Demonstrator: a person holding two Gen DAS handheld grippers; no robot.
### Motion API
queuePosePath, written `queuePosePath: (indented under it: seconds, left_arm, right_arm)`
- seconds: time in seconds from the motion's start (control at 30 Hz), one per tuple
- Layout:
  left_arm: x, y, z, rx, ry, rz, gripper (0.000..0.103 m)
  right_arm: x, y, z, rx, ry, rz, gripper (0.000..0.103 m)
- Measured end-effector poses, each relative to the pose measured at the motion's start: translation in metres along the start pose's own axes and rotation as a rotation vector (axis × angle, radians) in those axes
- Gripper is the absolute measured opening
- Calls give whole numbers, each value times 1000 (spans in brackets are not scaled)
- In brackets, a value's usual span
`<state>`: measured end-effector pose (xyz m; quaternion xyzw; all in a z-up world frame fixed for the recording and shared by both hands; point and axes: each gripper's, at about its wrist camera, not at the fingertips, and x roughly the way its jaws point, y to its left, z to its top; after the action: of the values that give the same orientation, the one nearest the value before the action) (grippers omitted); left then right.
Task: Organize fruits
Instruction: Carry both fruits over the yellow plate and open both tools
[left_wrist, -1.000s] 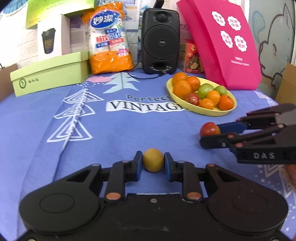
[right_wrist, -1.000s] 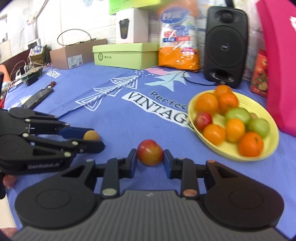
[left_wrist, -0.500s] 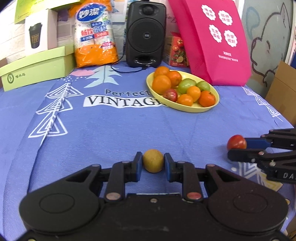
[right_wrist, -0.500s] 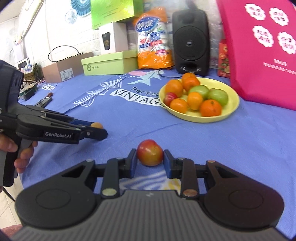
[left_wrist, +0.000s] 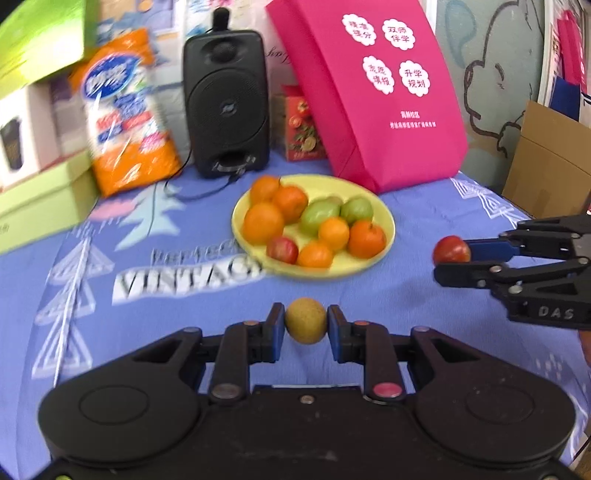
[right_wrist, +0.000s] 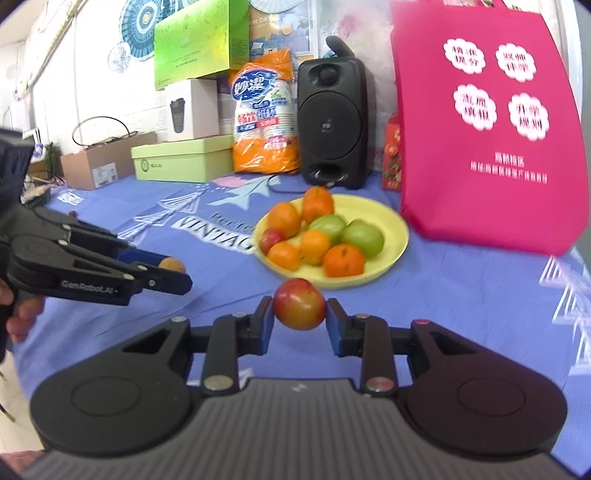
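Left tongs (left_wrist: 306, 321) clamped on a brown fruit (left_wrist: 306, 320), just short of the yellow plate (left_wrist: 384, 218). Right tongs (right_wrist: 299, 309) clamped on a red fruit (right_wrist: 299, 308), right of that plate.

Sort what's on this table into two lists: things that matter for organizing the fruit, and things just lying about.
Part of the job:
- brown fruit, held in the left gripper
- red fruit, held in the right gripper
- yellow plate with its oranges, green fruits and a red one

Just lying about:
- speaker
- pink bag
- orange pack
- green box
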<state>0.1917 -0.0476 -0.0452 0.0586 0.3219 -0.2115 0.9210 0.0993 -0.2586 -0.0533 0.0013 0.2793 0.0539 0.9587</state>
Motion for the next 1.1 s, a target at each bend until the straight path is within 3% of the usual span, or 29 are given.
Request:
queuePosePath:
  seconds: [0.27,0.47,0.77,0.97,1.03,1.1]
  left_arm:
    - [68,0,63,66,6,18,25]
    - [120,2,83,87,50,49,26]
    - [135,8,92,56,35,55,40]
    - [114,11,81,79,21,57,42]
    - [103,12,76,60,13,55,56]
    - [92,13,70,46,1,55,56]
  right_arm:
    - [65,-38,39,-9,28,-7,29]
    - [102,-61,60,7,28,-35,29]
    - [157,-81,81,48,72,-74,30]
    - [137,-76,73,-8,50,-78,36]
    - [127,-76,71,-3,34,-75,43]
    - [120,-76,70,-9,28,-91,43]
